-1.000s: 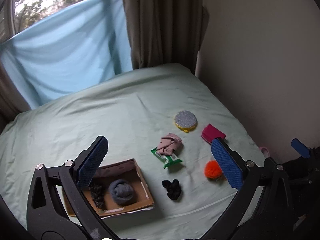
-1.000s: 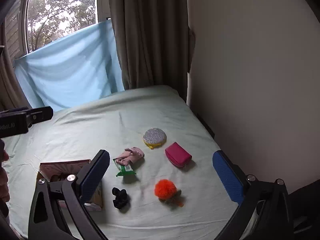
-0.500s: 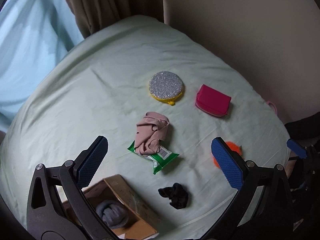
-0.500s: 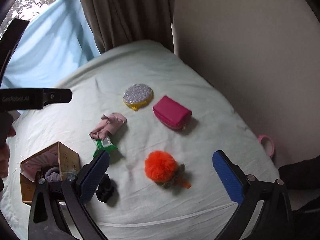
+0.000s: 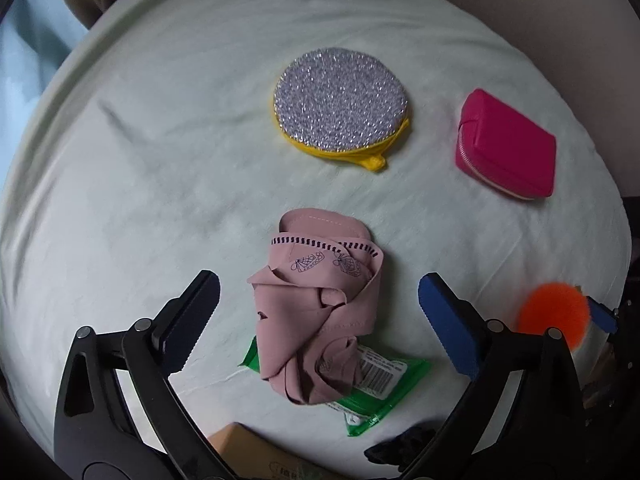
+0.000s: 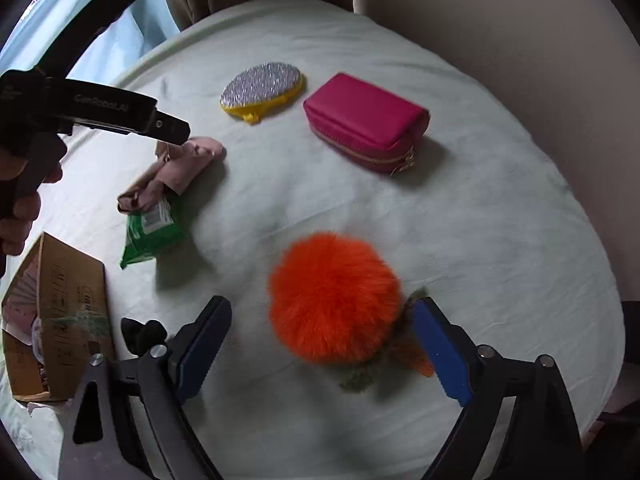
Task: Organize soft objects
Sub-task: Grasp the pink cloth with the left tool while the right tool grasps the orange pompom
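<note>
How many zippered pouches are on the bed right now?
2. The round glittery pouch with yellow zipper lies at the far middle of the bed; the pink pouch lies to its right, apart from it. Others could be hidden in the cardboard box.

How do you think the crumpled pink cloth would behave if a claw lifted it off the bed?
The pink cloth looks thin and loosely bunched, so it would probably droop and unfold. It seems light. It lies partly over the green packet, so it might drag that a little.

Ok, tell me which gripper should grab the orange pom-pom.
Right. The right gripper already straddles the orange pom-pom, jaws open and just closing. The left gripper hangs over the pink cloth instead.
</note>
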The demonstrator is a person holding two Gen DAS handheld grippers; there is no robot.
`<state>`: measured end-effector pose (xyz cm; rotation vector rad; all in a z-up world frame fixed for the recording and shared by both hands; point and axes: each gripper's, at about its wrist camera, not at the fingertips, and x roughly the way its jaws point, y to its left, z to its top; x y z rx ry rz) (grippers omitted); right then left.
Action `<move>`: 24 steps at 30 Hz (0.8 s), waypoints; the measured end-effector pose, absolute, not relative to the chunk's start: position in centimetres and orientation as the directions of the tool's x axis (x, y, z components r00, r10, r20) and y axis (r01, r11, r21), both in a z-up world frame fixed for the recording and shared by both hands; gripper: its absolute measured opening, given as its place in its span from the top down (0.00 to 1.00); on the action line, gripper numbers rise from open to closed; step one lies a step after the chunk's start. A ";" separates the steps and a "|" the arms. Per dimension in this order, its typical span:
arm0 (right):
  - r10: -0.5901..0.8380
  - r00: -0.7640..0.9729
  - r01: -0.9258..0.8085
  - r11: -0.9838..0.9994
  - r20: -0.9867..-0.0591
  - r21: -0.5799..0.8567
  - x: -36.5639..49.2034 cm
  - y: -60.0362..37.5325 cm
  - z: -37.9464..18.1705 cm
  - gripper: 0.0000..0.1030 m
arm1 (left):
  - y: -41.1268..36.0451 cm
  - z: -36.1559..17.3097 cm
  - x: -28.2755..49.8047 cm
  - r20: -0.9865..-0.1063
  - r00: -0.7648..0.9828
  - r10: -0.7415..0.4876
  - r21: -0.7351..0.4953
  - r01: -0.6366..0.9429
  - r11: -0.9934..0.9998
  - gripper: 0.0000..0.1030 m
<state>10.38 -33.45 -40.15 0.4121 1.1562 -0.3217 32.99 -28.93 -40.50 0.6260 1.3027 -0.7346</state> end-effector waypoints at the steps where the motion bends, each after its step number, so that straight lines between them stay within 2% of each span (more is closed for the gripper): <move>1: -0.031 0.367 0.447 0.882 -0.930 0.147 10.5 -33.4 -40.7 0.14 | -29.0 -41.2 33.2 -0.988 0.102 -0.118 0.007 0.783 0.622 0.05; 4: -0.030 0.358 0.440 0.887 -0.933 0.140 11.1 -33.5 -41.9 0.15 | -28.9 -42.9 33.9 -0.991 0.076 -0.107 -0.008 0.781 0.625 0.05; 6: -0.026 0.356 0.439 0.887 -0.934 0.142 11.6 -33.7 -42.5 0.15 | -28.9 -43.9 34.3 -0.994 0.058 -0.096 -0.015 0.776 0.630 0.10; 9: -0.018 0.346 0.429 0.892 -0.938 0.142 12.3 -33.9 -43.5 0.32 | -29.0 -45.5 34.9 -0.998 0.019 -0.066 -0.027 0.776 0.631 0.17; 13: -0.042 0.329 0.428 0.897 -0.943 0.109 12.6 -34.0 -44.0 0.44 | -29.6 -46.1 35.0 -0.998 0.002 -0.059 -0.034 0.790 0.612 0.23; 16: -0.060 0.321 0.412 0.908 -0.945 0.082 12.4 -34.0 -44.0 0.55 | -29.8 -45.8 34.9 -0.997 0.004 -0.074 -0.041 0.801 0.598 0.40; 20: -0.060 0.325 0.415 0.906 -0.944 0.085 12.3 -34.4 -44.0 0.64 | -30.2 -45.4 35.0 -0.996 0.010 -0.090 -0.046 0.802 0.596 0.51; 24: -0.060 0.336 0.423 0.901 -0.940 0.094 12.3 -34.9 -44.0 0.66 | -30.9 -45.2 35.2 -0.997 0.040 -0.073 -0.013 0.792 0.610 0.54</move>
